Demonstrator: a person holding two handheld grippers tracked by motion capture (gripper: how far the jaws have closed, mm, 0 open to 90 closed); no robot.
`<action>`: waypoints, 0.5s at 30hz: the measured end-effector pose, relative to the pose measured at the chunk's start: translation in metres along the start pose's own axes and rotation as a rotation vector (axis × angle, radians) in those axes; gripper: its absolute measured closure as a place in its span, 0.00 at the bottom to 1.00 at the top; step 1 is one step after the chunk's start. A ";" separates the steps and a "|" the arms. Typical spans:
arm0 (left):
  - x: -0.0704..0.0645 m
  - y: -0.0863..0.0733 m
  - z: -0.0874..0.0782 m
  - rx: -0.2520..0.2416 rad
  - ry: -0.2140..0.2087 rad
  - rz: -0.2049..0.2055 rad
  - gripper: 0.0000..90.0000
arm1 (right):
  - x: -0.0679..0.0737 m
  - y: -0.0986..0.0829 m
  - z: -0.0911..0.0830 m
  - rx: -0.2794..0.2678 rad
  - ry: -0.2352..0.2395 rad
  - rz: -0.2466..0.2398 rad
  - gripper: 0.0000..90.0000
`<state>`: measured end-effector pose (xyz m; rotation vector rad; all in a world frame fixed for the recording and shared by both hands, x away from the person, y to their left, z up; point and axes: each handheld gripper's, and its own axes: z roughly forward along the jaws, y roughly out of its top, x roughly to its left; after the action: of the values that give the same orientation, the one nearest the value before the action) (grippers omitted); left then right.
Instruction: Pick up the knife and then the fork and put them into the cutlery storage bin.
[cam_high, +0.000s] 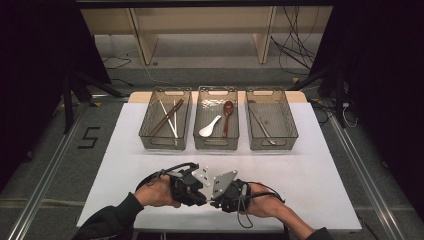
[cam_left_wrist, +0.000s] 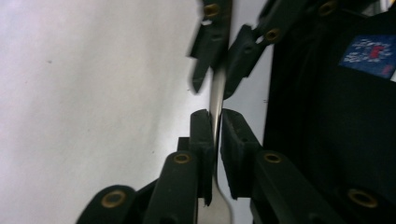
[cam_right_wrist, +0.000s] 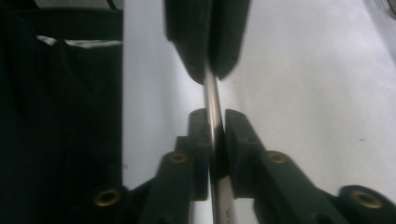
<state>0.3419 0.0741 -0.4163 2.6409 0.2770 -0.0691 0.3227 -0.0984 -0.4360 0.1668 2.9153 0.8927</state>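
Observation:
A slim metal utensil (cam_left_wrist: 216, 95) is held at both ends, low over the white table near its front edge. My left gripper (cam_left_wrist: 214, 116) is shut on the stretch where the utensil widens toward its head. My right gripper (cam_right_wrist: 212, 115) is shut on the narrow handle (cam_right_wrist: 210, 95). The two grippers face each other tip to tip, left gripper (cam_high: 201, 198) and right gripper (cam_high: 214, 201), with only a short bare piece of metal between them. The utensil's head is hidden behind the jaws.
Three clear bins stand in a row at the back: the left bin (cam_high: 150, 131) holds chopsticks (cam_high: 167, 117), the middle bin (cam_high: 216, 143) a white spoon (cam_high: 210, 127) and a brown spoon (cam_high: 227, 115), the right bin (cam_high: 290, 131) a metal utensil (cam_high: 261, 125).

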 end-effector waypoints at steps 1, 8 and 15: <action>0.002 -0.001 -0.001 -0.021 -0.005 -0.014 0.90 | -0.001 0.000 -0.001 -0.018 -0.002 0.017 0.97; 0.006 -0.003 -0.012 -0.077 0.006 -0.049 0.80 | -0.005 -0.004 -0.006 -0.007 -0.016 0.029 0.97; 0.014 -0.010 -0.024 -0.178 0.106 -0.130 0.48 | -0.017 -0.013 -0.013 0.001 -0.074 0.081 0.97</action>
<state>0.3534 0.0968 -0.4011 2.4510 0.4680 0.0517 0.3368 -0.1183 -0.4319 0.3129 2.8594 0.8763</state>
